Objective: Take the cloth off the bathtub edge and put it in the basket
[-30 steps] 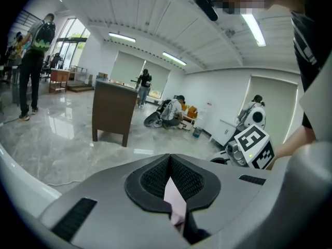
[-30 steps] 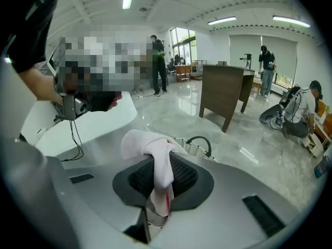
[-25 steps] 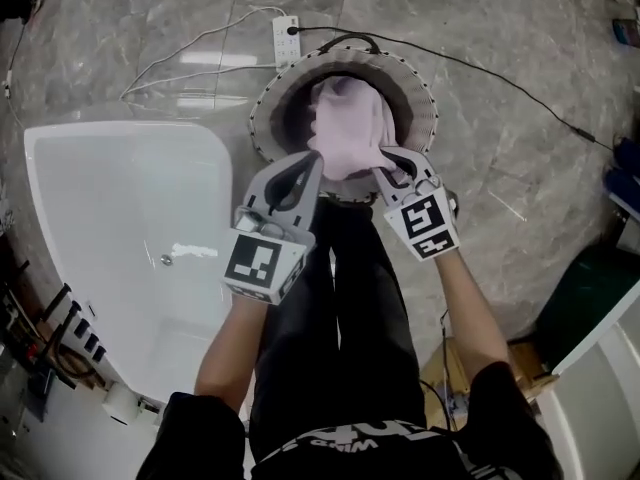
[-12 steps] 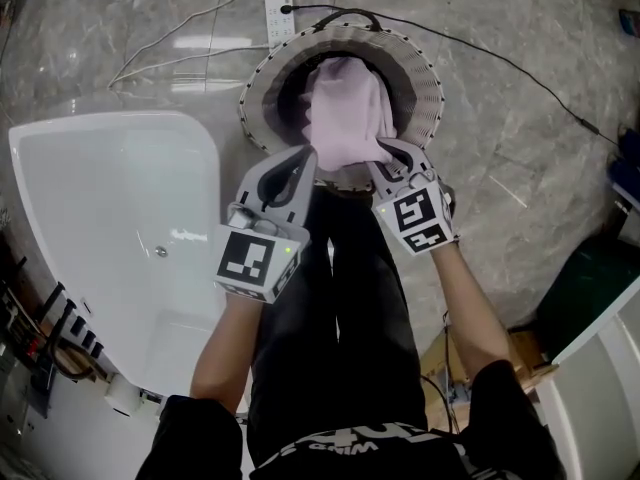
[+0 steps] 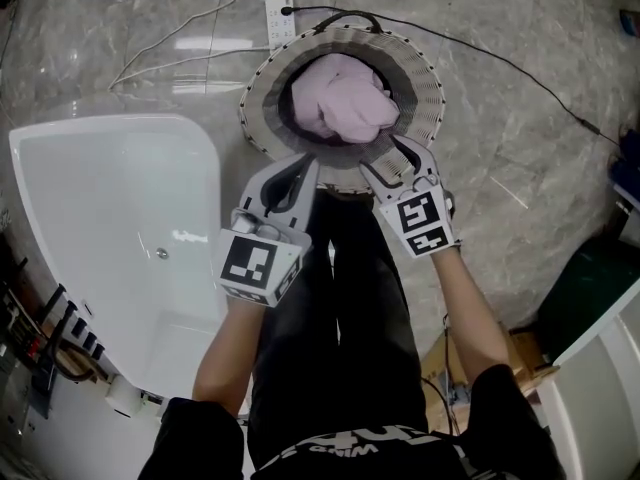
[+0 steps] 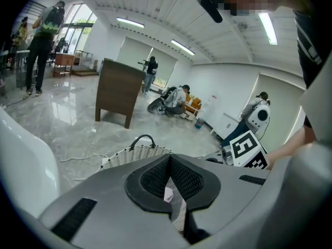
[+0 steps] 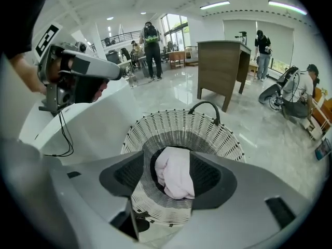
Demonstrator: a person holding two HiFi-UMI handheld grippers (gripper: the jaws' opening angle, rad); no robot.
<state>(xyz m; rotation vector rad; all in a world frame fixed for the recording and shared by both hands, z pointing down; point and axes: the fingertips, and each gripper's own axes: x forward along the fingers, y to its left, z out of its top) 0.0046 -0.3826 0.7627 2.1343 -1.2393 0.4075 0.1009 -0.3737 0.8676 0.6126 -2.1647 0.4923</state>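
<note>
From the head view the pink cloth (image 5: 345,108) is bunched up inside the woven basket (image 5: 262,103) by the white bathtub (image 5: 110,228), left gripper (image 5: 305,163) and right gripper (image 5: 393,153) at its near rim, the left gripper view has those jaws together, and the right gripper view shows its jaws opening, clear of the cloth.

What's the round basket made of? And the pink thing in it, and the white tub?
The basket looks woven, wicker or plastic: pale strips with gaps. The pink cloth looks like soft matte fabric, crumpled in folds. The bathtub looks hard and glossy, perhaps acrylic or enamel: light glints on it.
</note>
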